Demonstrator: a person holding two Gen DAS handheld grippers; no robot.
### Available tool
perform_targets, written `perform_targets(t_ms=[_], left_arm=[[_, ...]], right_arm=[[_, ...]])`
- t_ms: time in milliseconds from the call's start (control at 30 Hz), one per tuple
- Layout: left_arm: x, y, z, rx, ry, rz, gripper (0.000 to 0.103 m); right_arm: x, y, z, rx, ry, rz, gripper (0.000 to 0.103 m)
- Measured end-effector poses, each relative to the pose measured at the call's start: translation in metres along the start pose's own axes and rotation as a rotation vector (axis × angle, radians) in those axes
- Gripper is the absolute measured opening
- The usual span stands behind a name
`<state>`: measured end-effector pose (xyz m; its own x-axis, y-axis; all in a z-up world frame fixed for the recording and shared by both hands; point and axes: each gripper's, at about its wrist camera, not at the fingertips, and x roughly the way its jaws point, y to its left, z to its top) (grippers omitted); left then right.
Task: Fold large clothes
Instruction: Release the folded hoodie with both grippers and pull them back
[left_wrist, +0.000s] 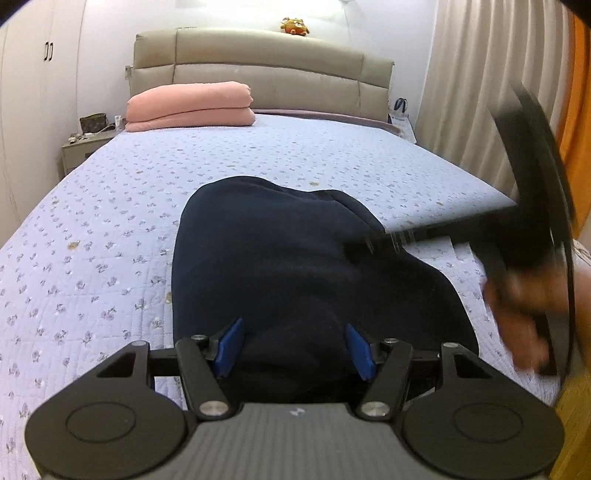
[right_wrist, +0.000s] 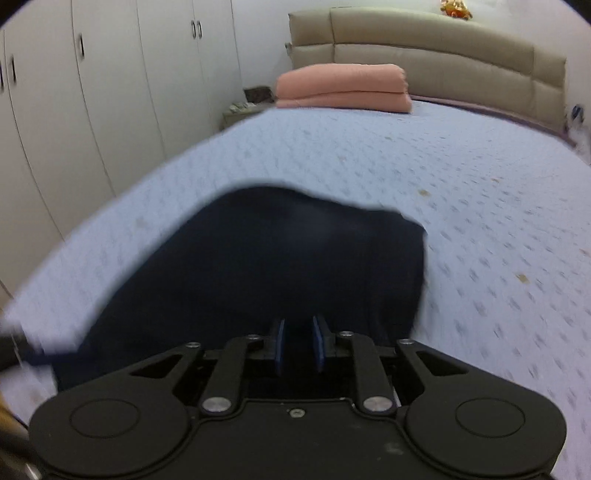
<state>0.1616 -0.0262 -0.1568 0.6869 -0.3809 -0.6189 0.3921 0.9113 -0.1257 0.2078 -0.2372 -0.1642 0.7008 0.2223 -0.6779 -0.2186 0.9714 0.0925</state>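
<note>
A navy garment (left_wrist: 295, 258) lies bunched on the bed's near half. In the right wrist view the same garment (right_wrist: 277, 258) is blurred. My left gripper (left_wrist: 295, 347) hovers over its near end, open, with blue pads (left_wrist: 231, 345) wide apart and cloth below the gap. My right gripper (right_wrist: 299, 343) has its pads almost together, and dark cloth fills the narrow slit between them. From the left wrist view the right gripper (left_wrist: 358, 245) is a blurred black shape reaching in from the right onto the garment's right side, held by a hand (left_wrist: 524, 325).
The bed (left_wrist: 110, 221) has a pale blue flowered quilt. A folded pink blanket (left_wrist: 190, 107) rests by the beige headboard (left_wrist: 258, 66). A nightstand (left_wrist: 81, 147) and white wardrobes (right_wrist: 92, 110) stand on the left, curtains (left_wrist: 480, 92) on the right.
</note>
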Motion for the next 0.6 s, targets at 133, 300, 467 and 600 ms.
perform_targets(t_ms=[133, 300, 467, 600], left_arm=[[-0.006, 0.0, 0.001, -0.025, 0.0, 0.011, 0.063], [-0.035, -0.012, 0.002, -0.017, -0.014, 0.077, 0.062], [-0.074, -0.024, 0.0, 0.023, -0.019, 0.193, 0.064], [-0.108, -0.029, 0.005, -0.005, 0.001, 0.281, 0.068]], right_arm=[[-0.03, -0.009, -0.032, 0.114, 0.002, -0.023, 0.012], [-0.072, -0.013, -0.063, 0.214, 0.092, -0.061, 0.02], [-0.13, -0.007, -0.072, 0.254, 0.066, -0.152, 0.068], [-0.163, 0.005, -0.057, 0.252, 0.002, -0.166, 0.086]])
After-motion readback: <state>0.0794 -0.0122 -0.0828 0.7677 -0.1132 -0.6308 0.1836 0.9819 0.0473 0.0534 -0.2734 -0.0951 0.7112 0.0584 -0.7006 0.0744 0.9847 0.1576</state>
